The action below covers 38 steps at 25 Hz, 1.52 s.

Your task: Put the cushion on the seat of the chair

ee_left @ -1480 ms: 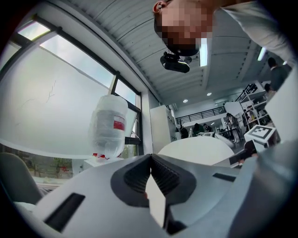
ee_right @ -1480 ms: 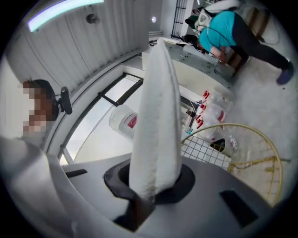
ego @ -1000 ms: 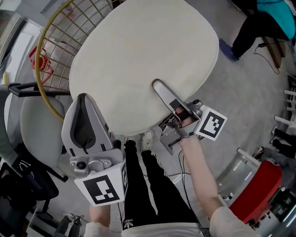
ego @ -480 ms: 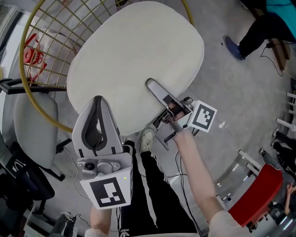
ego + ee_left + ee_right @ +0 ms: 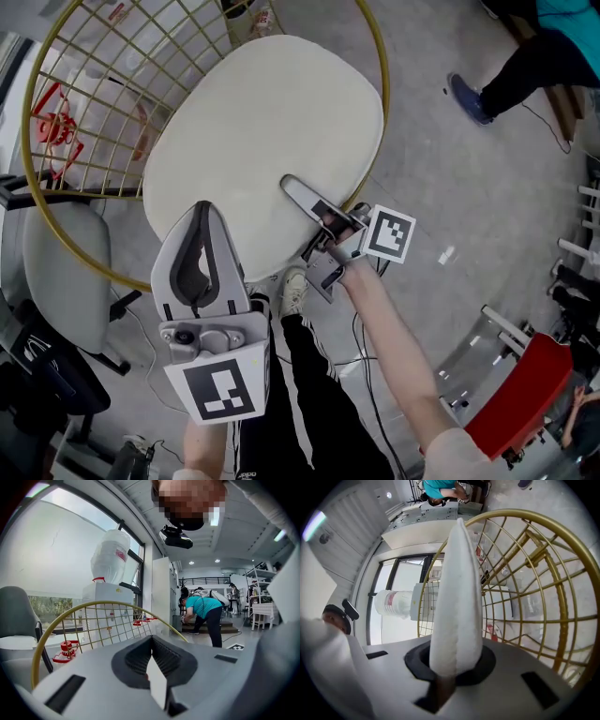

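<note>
Pinching the near rim of the cushion (image 5: 262,131) in the right gripper (image 5: 292,185), clamped across its thickness; closed the left gripper (image 5: 202,211) on a white sliver, seemingly that same rim. Held flat above the chair (image 5: 561,620), apparently to settle level inside its gold hoop.

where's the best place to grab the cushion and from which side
Take the cushion by its thin near rim, coming from the person's side with the jaws across its thickness. It is a broad flat oval, too wide to span, so only the edge fits. The right gripper and left gripper pinch that rim apart from each other, which likely keeps it level.
</note>
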{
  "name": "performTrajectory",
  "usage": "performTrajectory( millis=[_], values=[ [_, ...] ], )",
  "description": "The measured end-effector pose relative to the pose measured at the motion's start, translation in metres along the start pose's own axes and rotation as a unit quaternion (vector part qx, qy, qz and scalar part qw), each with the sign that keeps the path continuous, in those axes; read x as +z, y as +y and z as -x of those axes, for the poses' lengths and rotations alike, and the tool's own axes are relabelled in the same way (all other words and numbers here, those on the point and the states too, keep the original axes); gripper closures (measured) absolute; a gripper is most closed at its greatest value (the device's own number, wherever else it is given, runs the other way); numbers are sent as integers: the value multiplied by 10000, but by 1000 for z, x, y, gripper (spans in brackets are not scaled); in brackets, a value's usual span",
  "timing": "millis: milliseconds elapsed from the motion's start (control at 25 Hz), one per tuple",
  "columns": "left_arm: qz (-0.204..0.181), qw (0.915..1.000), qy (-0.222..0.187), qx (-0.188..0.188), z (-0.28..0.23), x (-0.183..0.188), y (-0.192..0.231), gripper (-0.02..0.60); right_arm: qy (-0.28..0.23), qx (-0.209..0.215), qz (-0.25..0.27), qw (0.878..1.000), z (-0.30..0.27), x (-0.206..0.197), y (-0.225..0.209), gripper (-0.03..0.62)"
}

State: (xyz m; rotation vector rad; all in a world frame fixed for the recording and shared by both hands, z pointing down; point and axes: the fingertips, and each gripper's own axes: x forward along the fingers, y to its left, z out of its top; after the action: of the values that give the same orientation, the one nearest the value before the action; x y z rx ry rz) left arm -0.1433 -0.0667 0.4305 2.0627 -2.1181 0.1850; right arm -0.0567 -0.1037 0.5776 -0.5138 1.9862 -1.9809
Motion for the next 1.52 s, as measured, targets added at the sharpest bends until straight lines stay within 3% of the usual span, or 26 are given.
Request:
performTrajectory(
  millis=[320, 680, 1160, 1520],
  values=[
    [35, 9997, 214, -131, -5, -18, -5, 568, -203, -285, -67, 9994, 11, 18, -29, 547],
    [4, 9991, 312, -294, -15, -26, -13, 568, -213, -84, 259, 9994, 6, 23, -27, 548],
    [-38, 9982, 396, -440, -22, -29, -21, 568, -214, -649, 103, 9976, 8, 24, -56, 546],
    [-43, 9978, 503, -440, -23, -37, -22, 568, -225, -806, -13, 9965, 9, 24, -64, 528]
  ],
)
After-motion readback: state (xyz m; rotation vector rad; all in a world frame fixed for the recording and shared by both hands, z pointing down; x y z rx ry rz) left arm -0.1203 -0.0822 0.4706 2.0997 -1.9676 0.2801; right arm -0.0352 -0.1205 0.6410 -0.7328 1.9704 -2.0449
